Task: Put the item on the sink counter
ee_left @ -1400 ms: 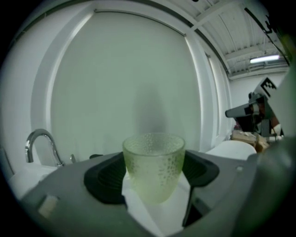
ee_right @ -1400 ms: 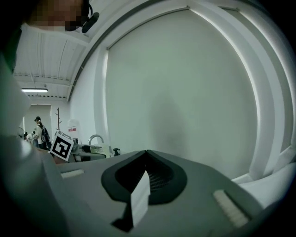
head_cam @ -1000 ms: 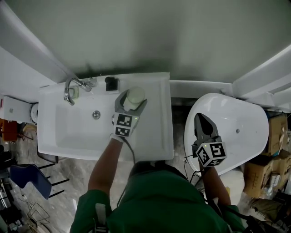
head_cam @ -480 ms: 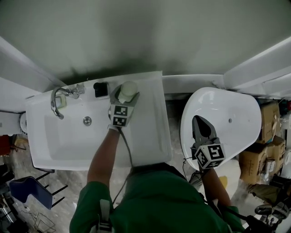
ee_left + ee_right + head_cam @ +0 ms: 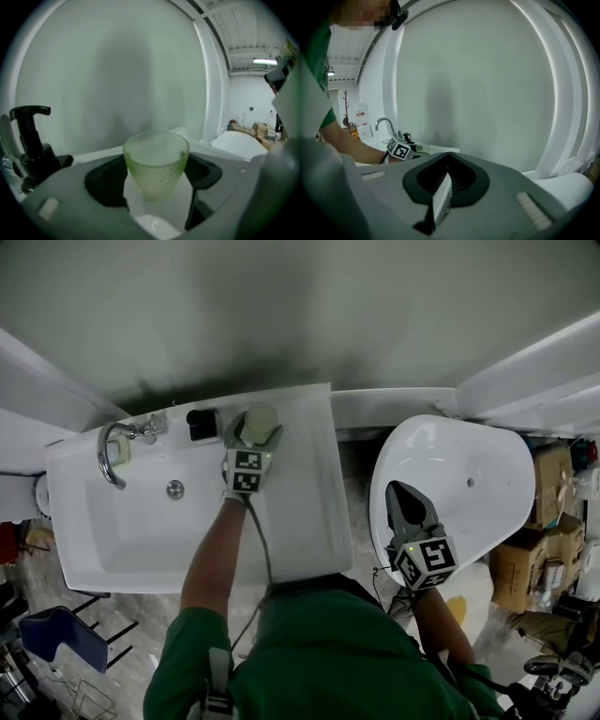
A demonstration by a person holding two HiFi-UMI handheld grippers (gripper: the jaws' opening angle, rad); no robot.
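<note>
A frosted pale-green cup (image 5: 260, 422) stands upright on the back strip of the white sink counter (image 5: 309, 502), close to the wall. My left gripper (image 5: 254, 427) is around it, jaws closed against its sides. In the left gripper view the cup (image 5: 156, 164) fills the gap between the black pads (image 5: 105, 183), with white counter under it. My right gripper (image 5: 400, 491) is shut and holds nothing, hovering over a white oval tub (image 5: 478, 474) to the right. Its jaws meet at the tips in the right gripper view (image 5: 447, 157).
A chrome faucet (image 5: 111, 451) and a black pump dispenser (image 5: 202, 425) stand on the counter's back edge, left of the cup. The dispenser (image 5: 30, 140) shows close by at the left. The sink basin (image 5: 141, 521) lies in front. Cardboard boxes (image 5: 548, 568) stand at the far right.
My left gripper has carried the cup a little further back toward the wall. The head view has shifted. The right gripper has stayed shut over the tub.
</note>
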